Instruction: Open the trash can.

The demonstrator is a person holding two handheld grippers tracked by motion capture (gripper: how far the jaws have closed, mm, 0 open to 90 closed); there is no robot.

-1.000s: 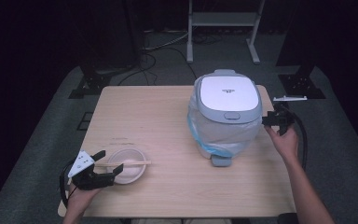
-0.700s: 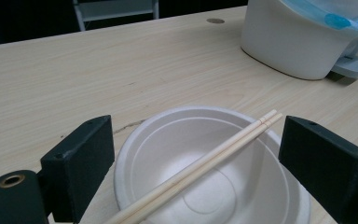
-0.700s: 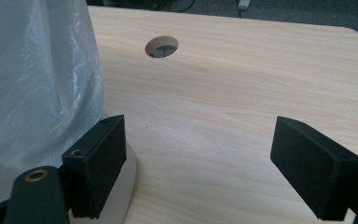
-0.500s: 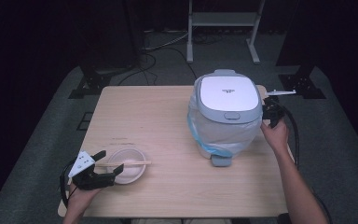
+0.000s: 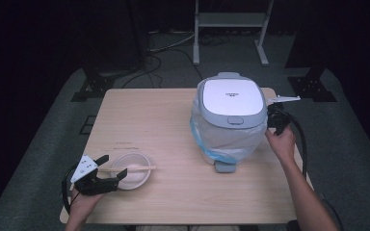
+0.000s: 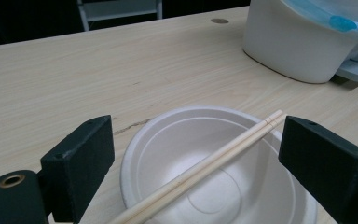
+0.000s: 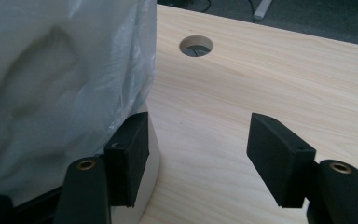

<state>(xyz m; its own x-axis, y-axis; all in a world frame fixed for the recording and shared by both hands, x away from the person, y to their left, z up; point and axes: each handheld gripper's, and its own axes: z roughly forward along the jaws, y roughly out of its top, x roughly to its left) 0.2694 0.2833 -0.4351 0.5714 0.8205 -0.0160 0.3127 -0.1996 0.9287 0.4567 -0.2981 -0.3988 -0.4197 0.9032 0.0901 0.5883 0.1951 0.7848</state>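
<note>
Your right gripper (image 7: pixel 196 154) sits beside the rice cooker (image 5: pixel 229 118) – white body, grey lid, wrapped in clear plastic, at the table's (image 5: pixel 173 115) right side – jaws apart, just been closing with nothing between them. Your left gripper (image 6: pixel 191 163) stands open around the paper bowl (image 6: pixel 205 186) – chopsticks (image 6: pixel 214 163) across it

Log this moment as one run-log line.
left gripper: open, jaws around bowl with chopsticks | right gripper: open, jaws just closing, nothing between, beside rice cooker
</note>
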